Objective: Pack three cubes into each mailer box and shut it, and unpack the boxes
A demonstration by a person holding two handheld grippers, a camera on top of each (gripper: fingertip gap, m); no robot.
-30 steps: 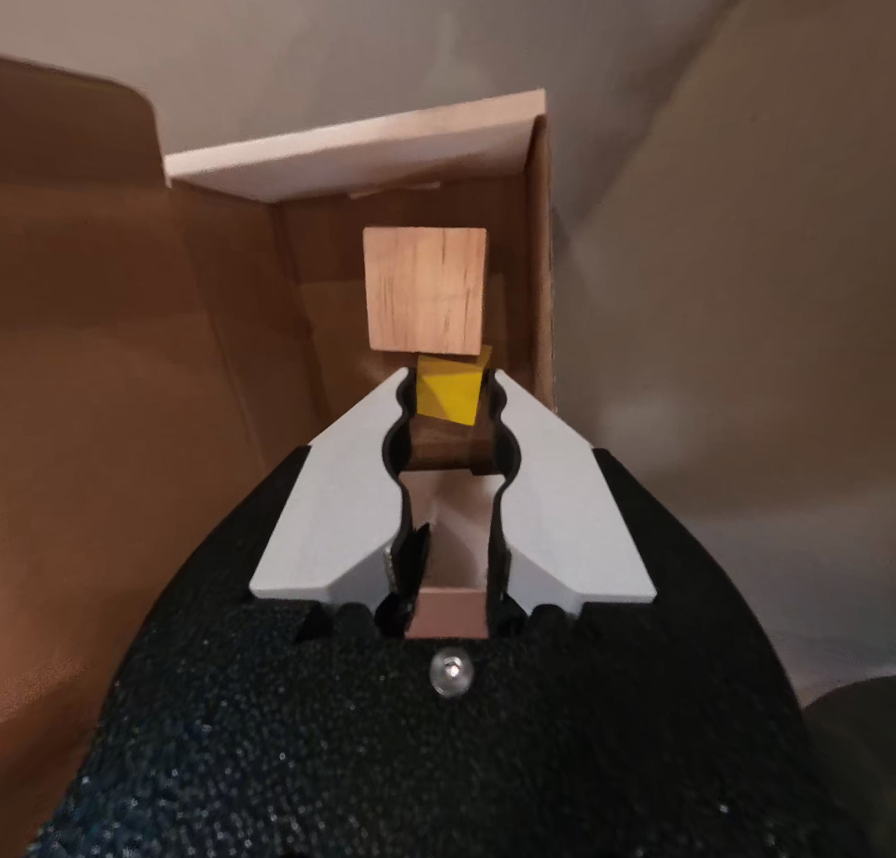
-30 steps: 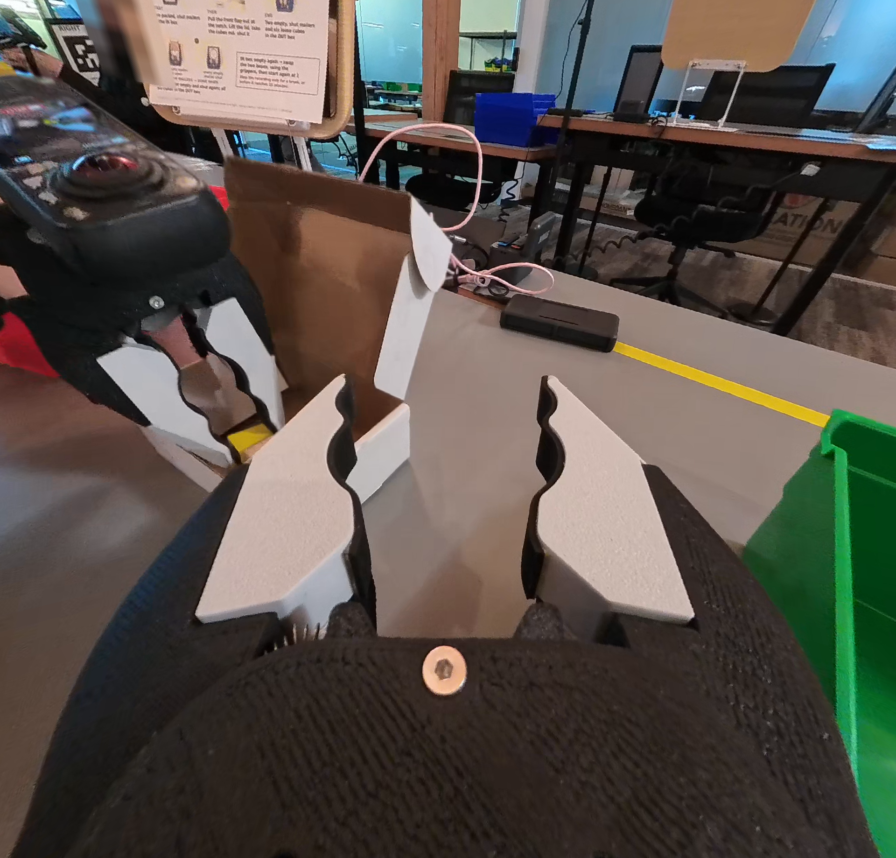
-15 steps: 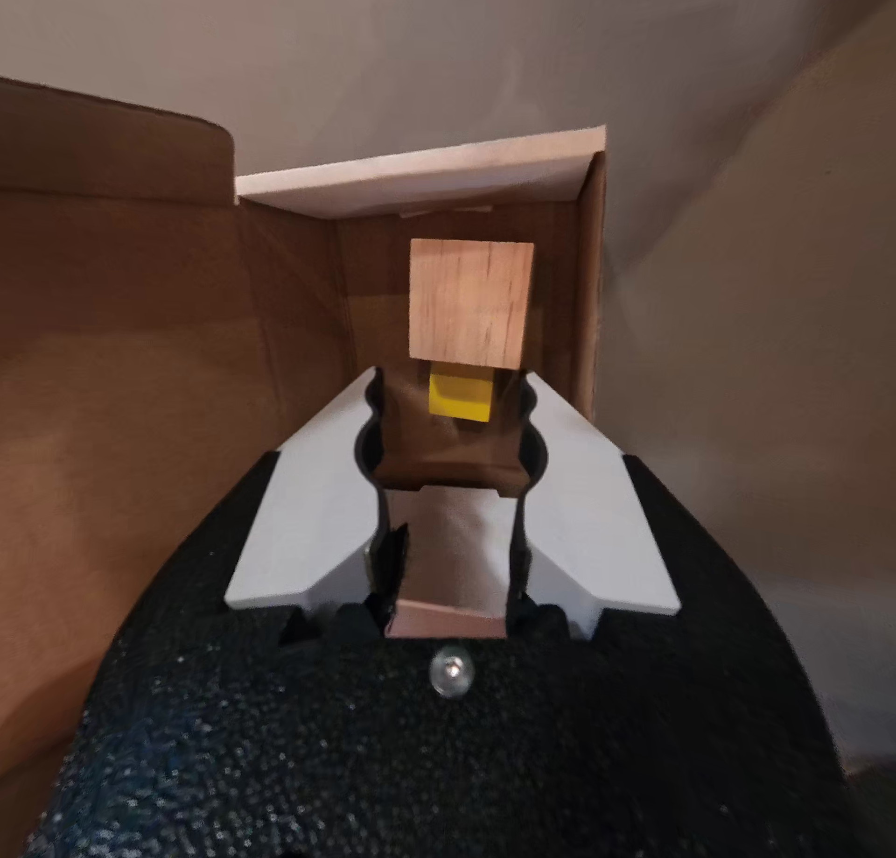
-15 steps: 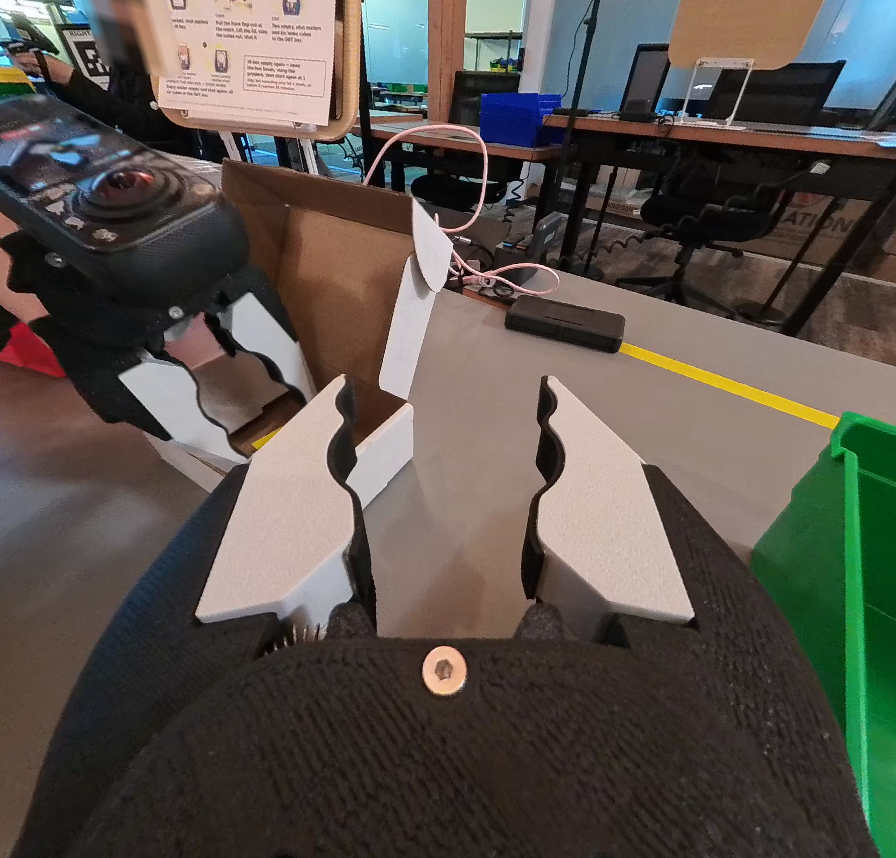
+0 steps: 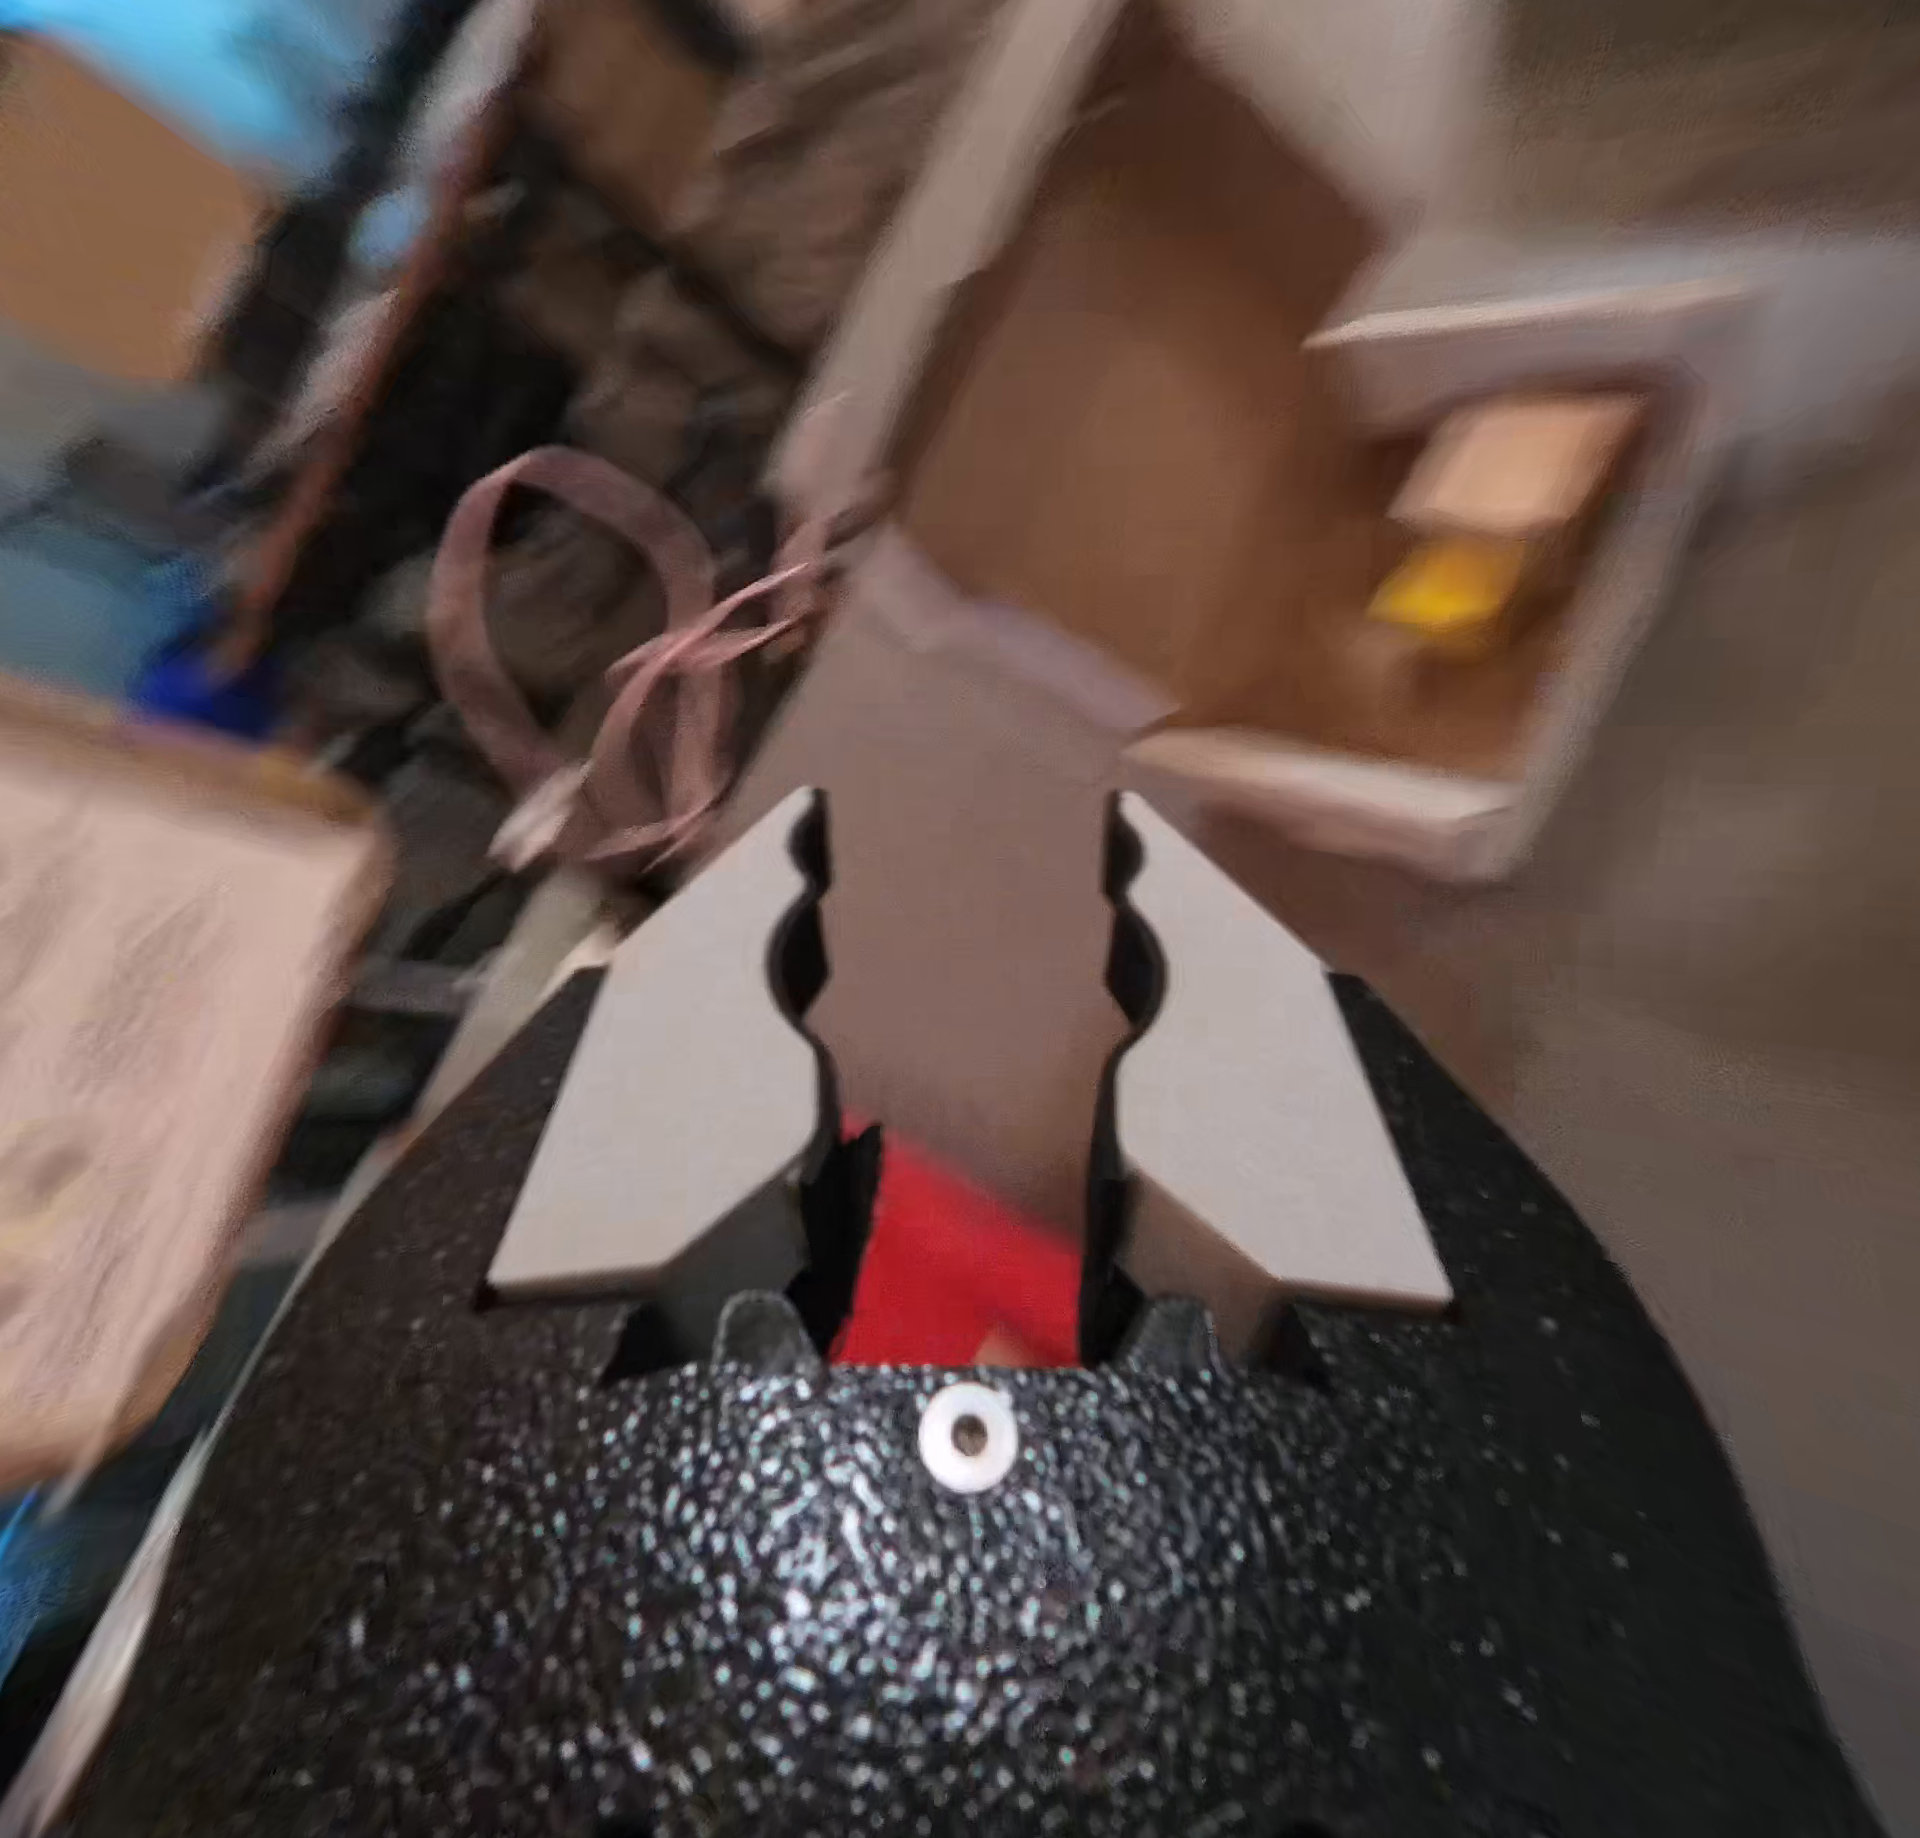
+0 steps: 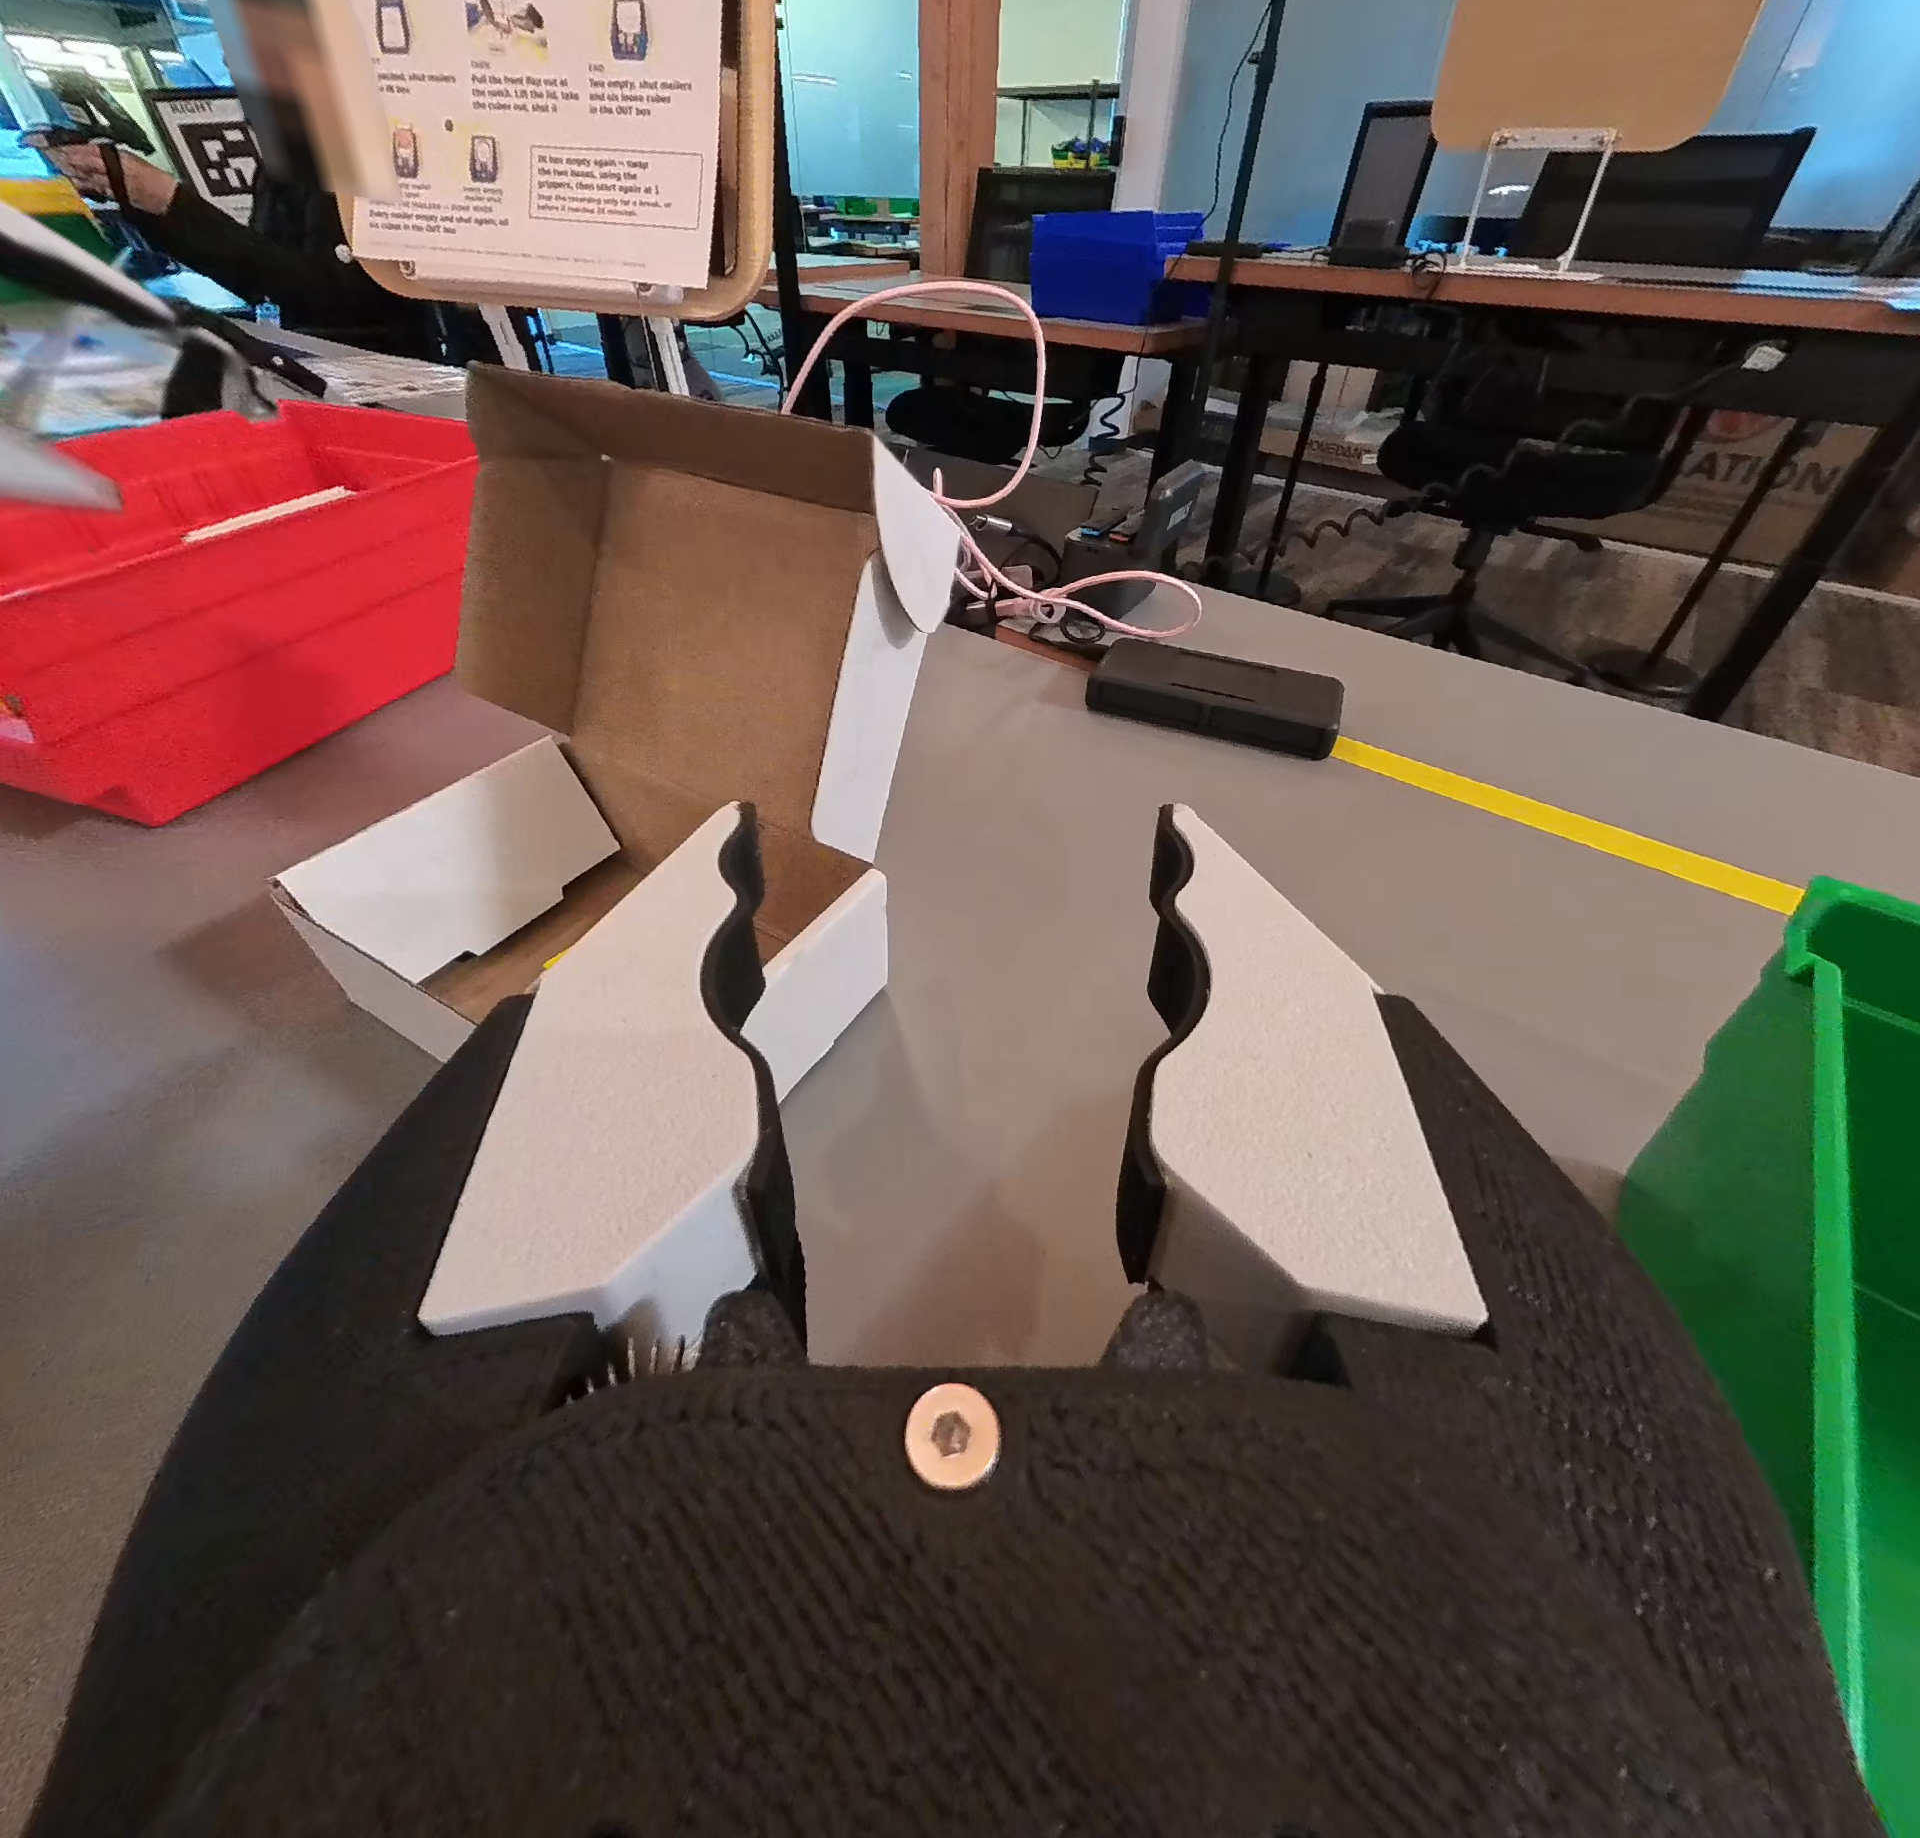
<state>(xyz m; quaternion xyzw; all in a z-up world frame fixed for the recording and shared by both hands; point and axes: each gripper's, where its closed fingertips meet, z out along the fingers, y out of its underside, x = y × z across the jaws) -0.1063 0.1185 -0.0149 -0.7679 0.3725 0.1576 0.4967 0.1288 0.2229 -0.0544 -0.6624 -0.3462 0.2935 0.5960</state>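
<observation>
Packing step, mid-fill. Mailer box (image 6: 665, 770) sits lid-up on the grey surface (image 6: 1039, 915), just ahead-left of the right tool (image 6: 956, 822). From the left tool's side I can make out two cubes inside: a plain wooden cube (image 5: 1496, 469) and a yellow cube (image 5: 1439, 593) next to it. That view is badly smeared, so a third cube can't be ruled in or out.

Left tool (image 5: 966, 812): jaws parted, nothing between them, box off to its front-right, red bin (image 6: 208, 593) beneath and behind it.

Right tool: jaws spread wide, gripping nothing, only bare surface between the fingers; green bin (image 6: 1849, 1217) close on its right.

My read: one more cube is needed, so the next move is fetching one, likely from the red bin, and dropping it in the free floor space beside the other two. Then fold the lid down and tuck the front flap.
</observation>
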